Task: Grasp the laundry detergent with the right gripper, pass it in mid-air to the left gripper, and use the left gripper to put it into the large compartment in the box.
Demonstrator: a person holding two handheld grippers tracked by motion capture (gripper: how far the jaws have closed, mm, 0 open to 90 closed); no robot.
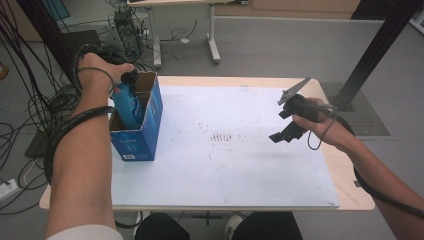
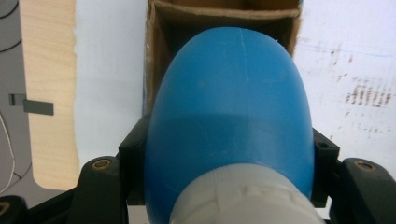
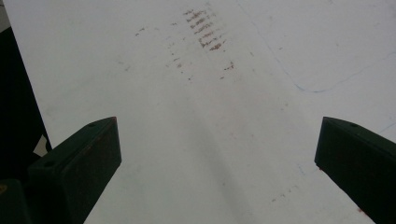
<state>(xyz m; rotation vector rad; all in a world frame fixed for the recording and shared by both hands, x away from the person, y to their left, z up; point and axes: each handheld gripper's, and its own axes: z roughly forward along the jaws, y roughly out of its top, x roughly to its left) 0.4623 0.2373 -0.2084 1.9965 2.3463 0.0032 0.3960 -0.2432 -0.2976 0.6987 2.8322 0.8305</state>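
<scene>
At the table's far left | left gripper (image 1: 131, 80), clamped on blue bottle (image 1: 127, 107), is lowering it into cardboard box (image 1: 150, 132) | next up, probably letting go | right gripper (image 3: 217, 154) is idling with jaws apart

At the left of the high view, the box (image 1: 142, 131) stands on the worktop (image 1: 240, 170) near its left edge, with the bottle (image 1: 128, 106) partly inside it, top end up in the left hand-held gripper (image 1: 125, 80). Right of centre, the right hand-held gripper (image 1: 285, 125) hangs above the bare worktop, well apart from the box.
</scene>
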